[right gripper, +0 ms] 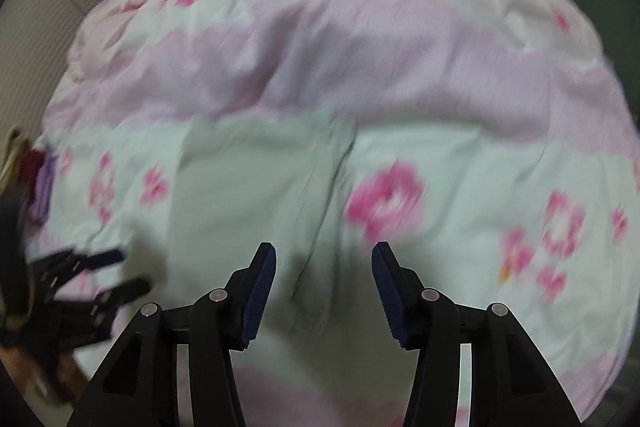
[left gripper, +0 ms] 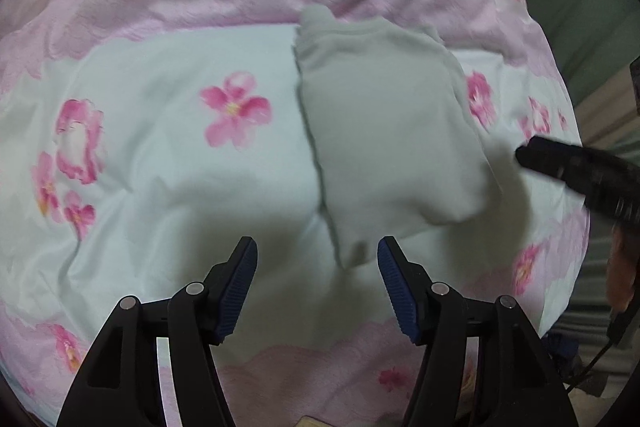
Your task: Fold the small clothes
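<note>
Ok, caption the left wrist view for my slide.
Left gripper open above a folded pale-green garment on a floral quilt, right gripper at the garment's edge.

No readable text, labels, brands or numbers anywhere in either view.

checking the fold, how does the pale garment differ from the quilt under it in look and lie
The pale garment is plain grey-green with no print; the quilt is mint and pink with pink flowers. The garment is a small folded bundle with a stacked edge on its left side; the quilt spreads wide past it on every side. The garment lies on top; the quilt bears it. Both are soft cloth, lying rumpled, and neither gripper holds either.
</note>
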Tool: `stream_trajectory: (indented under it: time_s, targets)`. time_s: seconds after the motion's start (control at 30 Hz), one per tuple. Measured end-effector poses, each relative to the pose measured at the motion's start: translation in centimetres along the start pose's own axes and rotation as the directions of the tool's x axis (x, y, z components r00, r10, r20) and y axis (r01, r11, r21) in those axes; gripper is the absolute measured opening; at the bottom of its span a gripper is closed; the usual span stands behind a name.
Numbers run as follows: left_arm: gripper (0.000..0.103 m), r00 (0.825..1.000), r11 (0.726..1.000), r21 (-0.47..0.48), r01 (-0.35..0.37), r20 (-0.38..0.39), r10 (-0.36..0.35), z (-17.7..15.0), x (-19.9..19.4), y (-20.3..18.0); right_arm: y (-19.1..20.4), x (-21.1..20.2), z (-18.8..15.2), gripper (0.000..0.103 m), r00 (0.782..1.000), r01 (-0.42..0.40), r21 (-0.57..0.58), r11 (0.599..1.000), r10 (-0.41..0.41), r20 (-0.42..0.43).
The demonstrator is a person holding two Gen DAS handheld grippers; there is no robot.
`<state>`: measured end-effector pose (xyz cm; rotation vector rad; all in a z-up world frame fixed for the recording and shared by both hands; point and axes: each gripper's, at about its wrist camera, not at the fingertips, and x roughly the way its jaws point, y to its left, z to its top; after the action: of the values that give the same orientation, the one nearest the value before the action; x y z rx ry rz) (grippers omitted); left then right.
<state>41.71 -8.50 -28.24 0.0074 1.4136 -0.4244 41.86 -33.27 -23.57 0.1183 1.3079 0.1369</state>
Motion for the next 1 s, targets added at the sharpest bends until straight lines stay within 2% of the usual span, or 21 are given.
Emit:
stream_trajectory:
  time_s: [0.1,0.27,0.33,0.47,0.57,0.67,0.77,0.9,1.0]
  targets:
    - [0.062,1.000,0.999,0.036,0.008,-0.021,-0.007,-0.7,0.8,-0.9,0.6,1.0,-2.6,0.051,0.998,-0.025,-0.017,1.000,0.025,-0.049]
    - [0.062,0.998,0.997,0.067,0.036,-0.055,-0.033,-1.0,2.2,-2.0,2.6,3.8,-3.2,0.051,0.994,-0.044,-0.043,0.998,0.039,-0.101]
    - [0.062,0.997,0.997,0.062,0.049,-0.070,-0.045,-0.9,3.2,-2.3,2.6,4.6,-3.0,0.051,0.994,-0.025,-0.048,0.999,0.020,-0.111]
    - [0.060,0.997,0.996,0.092,0.002,-0.073,0.004,-0.8,4.7,-2.8,2.4,6.1,-2.5,0.050,0.990,-0.040,-0.040,0.998,0.034,-0.140]
    - [0.048,0.999,0.995,0.102,-0.017,-0.039,0.021,-0.6,4.4,-2.9,2.1,6.4,-2.8,0.043,0.988,-0.033,-0.050,0.998,0.025,-0.150]
    - [0.029,0.999,0.992,0.116,-0.046,-0.024,0.049,-0.4,4.3,-2.8,1.4,6.3,-3.1,0.035,0.987,-0.044,-0.038,0.998,0.038,-0.156]
    - [0.015,0.999,0.994,0.104,-0.014,-0.036,0.018,-0.5,4.3,-2.5,0.8,6.4,-3.2,0.016,0.986,-0.051,-0.042,0.998,0.043,-0.162]
    - [0.013,0.999,0.995,0.104,-0.006,-0.037,0.010,-0.9,3.8,-1.8,0.6,5.7,-3.2,0.014,0.988,-0.054,-0.047,0.997,0.047,-0.144]
    - [0.013,0.998,0.998,0.066,0.006,-0.062,-0.002,-1.3,3.8,-0.7,-0.6,4.2,-3.5,0.013,0.990,-0.065,-0.011,0.998,0.063,-0.124]
